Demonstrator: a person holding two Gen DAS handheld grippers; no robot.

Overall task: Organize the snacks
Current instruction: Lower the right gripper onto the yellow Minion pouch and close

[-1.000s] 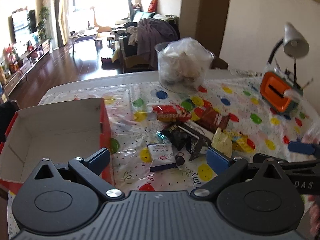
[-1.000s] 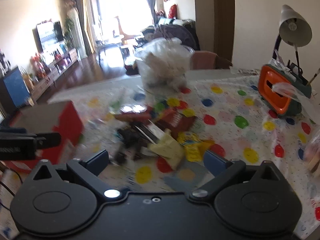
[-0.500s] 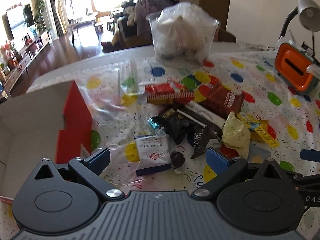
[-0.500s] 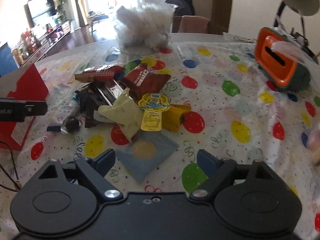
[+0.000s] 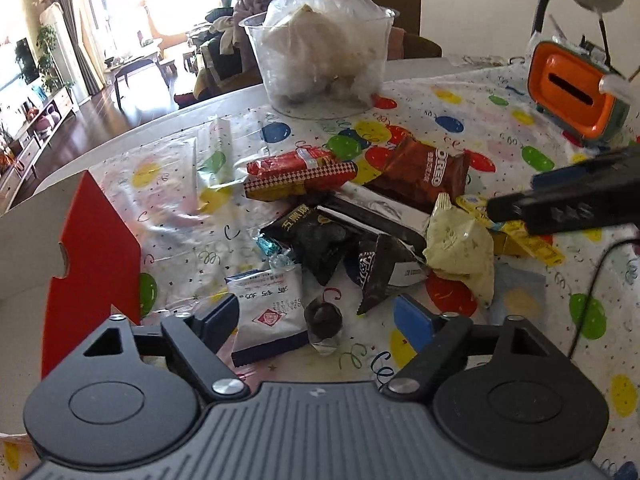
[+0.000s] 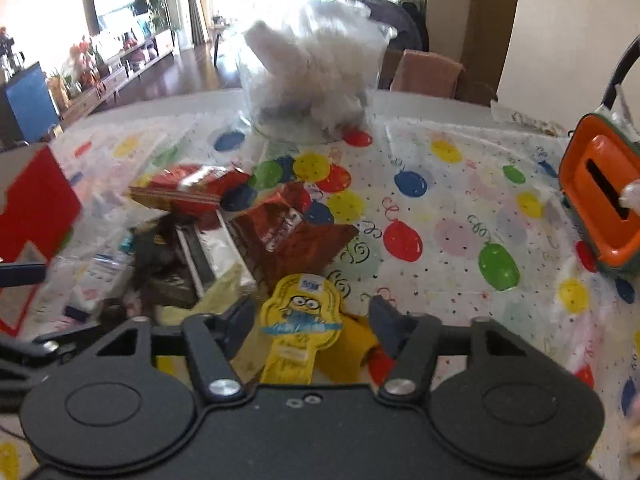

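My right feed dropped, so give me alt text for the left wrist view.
The open left tongs hover over a white sachet with a navy edge and a small dark wrapped sweet. Beyond lies a snack pile on the balloon-print tablecloth, with a red cardboard box at left.

Your right gripper (image 6: 312, 322) hangs with its jaws spread wide over the yellow cartoon-faced packet (image 6: 300, 320), which lies between them. Just beyond sits the brown Oreo bag (image 6: 296, 236), with the red checkered pack (image 6: 184, 192) farther left. The orange tissue holder (image 6: 600, 200) stands well apart at your right.
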